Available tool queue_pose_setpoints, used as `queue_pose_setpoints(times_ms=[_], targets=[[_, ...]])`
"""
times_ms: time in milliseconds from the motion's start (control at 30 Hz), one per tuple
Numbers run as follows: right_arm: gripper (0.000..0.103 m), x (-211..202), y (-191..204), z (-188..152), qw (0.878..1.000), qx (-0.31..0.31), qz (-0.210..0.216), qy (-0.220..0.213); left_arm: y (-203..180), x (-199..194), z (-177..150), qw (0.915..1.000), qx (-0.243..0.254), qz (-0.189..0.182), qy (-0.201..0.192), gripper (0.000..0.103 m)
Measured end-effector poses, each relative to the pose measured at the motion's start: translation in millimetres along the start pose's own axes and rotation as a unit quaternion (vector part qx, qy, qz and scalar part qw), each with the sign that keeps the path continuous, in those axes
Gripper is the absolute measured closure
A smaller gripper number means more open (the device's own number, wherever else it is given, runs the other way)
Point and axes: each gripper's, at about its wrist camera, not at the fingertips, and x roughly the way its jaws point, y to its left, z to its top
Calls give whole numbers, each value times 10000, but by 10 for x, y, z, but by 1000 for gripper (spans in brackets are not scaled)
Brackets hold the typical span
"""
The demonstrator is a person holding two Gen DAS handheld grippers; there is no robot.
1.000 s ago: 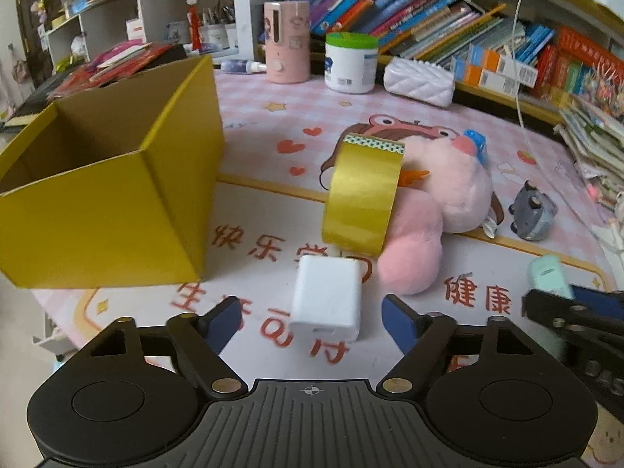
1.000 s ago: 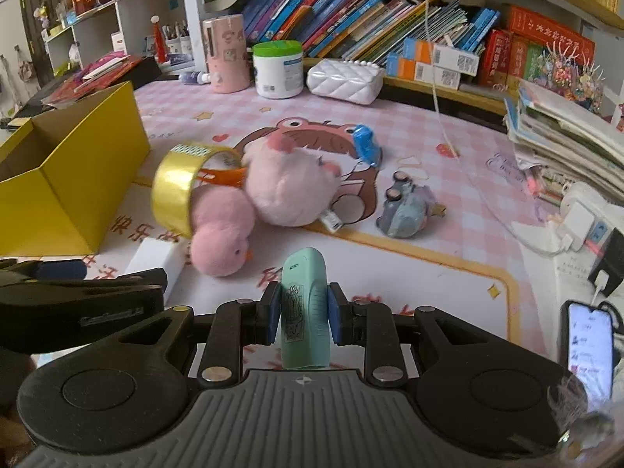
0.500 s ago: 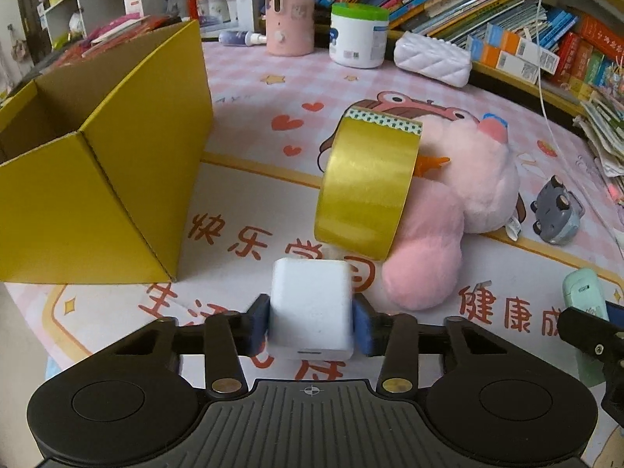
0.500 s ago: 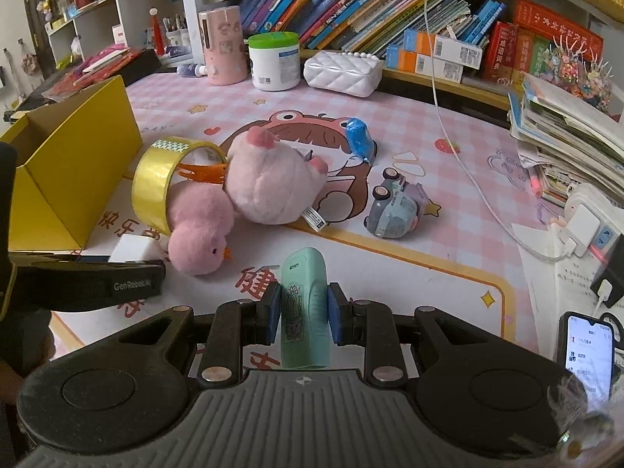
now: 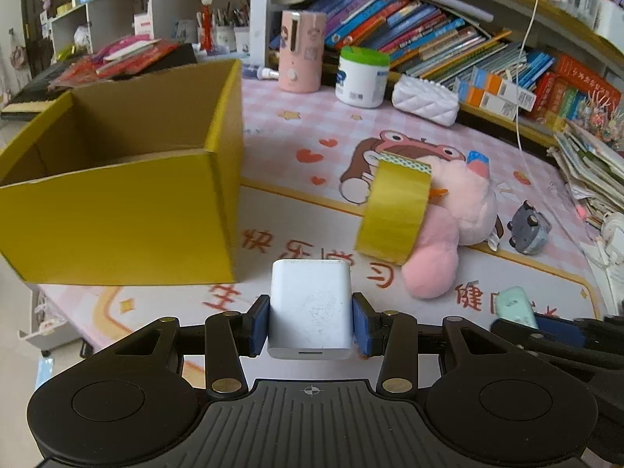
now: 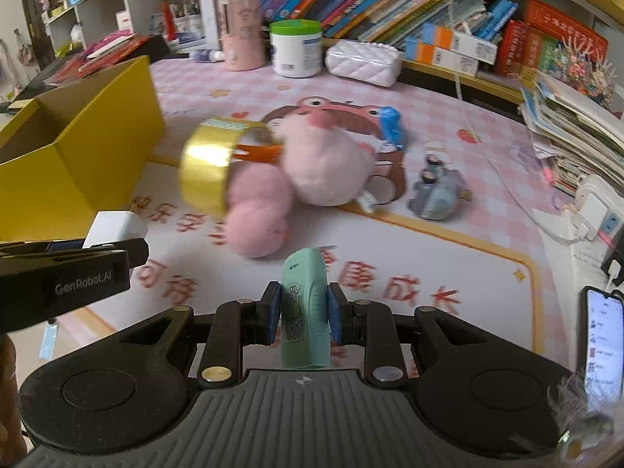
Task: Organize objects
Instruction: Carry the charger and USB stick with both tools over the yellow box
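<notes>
My left gripper (image 5: pixel 311 321) is shut on a white charger block (image 5: pixel 310 308), held just above the mat in front of the open yellow box (image 5: pixel 117 210). The same white charger block (image 6: pixel 115 230) shows at the left of the right wrist view, in front of the yellow box (image 6: pixel 78 163). My right gripper (image 6: pixel 305 314) is shut on a mint-green case (image 6: pixel 305 308), whose tip (image 5: pixel 514 306) peeks in at the lower right of the left wrist view. On the mat lie a gold tape roll (image 5: pixel 394 210), a pink plush toy (image 5: pixel 456 218) and a grey toy car (image 5: pixel 528 230).
A pink cup (image 5: pixel 300 52), a white jar with a green lid (image 5: pixel 362 78) and a white quilted pouch (image 5: pixel 425 99) line the back of the mat under the bookshelves. At the right edge lie stacked papers (image 6: pixel 573 128), a power strip (image 6: pixel 596 210) and a lit phone (image 6: pixel 602 335).
The left jaws closed on the white charger block and lifted it off the mat, toward the yellow box. The right gripper kept its hold on the mint-green case and shifted slightly.
</notes>
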Motion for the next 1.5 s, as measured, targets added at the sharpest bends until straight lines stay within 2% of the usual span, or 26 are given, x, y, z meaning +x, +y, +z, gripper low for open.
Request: queue_pose_setpoints(times_ms=[267, 567, 733, 1100, 1500], targets=[[80, -145, 665, -27, 9997, -150, 173, -18, 587, -352, -121, 9998, -90, 59, -192, 62], [80, -319, 1618, -196, 9965, -592, 578, 78, 1402, -752, -329, 9977, -492, 395, -230, 62], [80, -417, 1968, -309, 9954, -656, 692, 63, 1709, -935, -426, 9966, -571, 506, -308, 62], [80, -637, 2336, -499, 9969, -422, 644, -129, 2025, -1224, -584, 9973, -332, 372, -543, 62], [80, -783, 2485, -563, 9976, -390, 509, -243, 2135, -1338, -596, 9969, -224, 181, -734, 62]])
